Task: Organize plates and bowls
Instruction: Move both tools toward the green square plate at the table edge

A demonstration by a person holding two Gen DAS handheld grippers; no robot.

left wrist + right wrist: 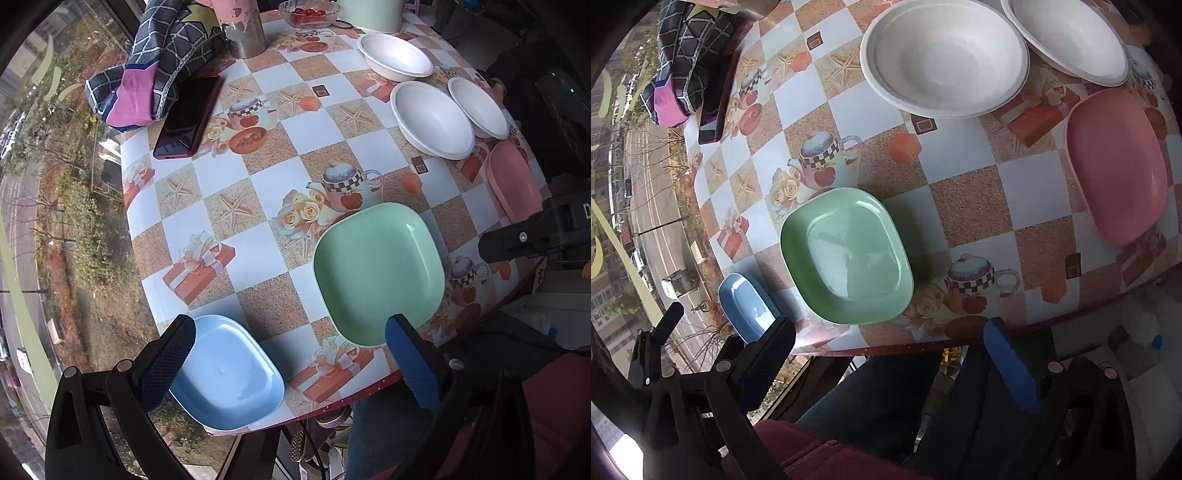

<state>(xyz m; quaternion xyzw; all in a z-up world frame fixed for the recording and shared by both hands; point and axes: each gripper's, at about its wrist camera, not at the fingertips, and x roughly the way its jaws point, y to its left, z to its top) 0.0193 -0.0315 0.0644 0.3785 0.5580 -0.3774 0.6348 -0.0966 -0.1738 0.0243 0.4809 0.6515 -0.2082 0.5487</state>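
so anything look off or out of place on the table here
Yes: the blue plate juts past the table edge at the near corner, so it could tip off. The pink plate also sits close to the edge. Nothing looks spilled or broken.

left gripper (290, 363): black frame, blue textured pads, silver screws | right gripper (890, 356): same | person: maroon top, dark jeans

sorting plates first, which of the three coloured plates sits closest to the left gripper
The blue plate: it lies right beside the left gripper at the table's near edge. The green plate sits further in, the pink plate farthest.
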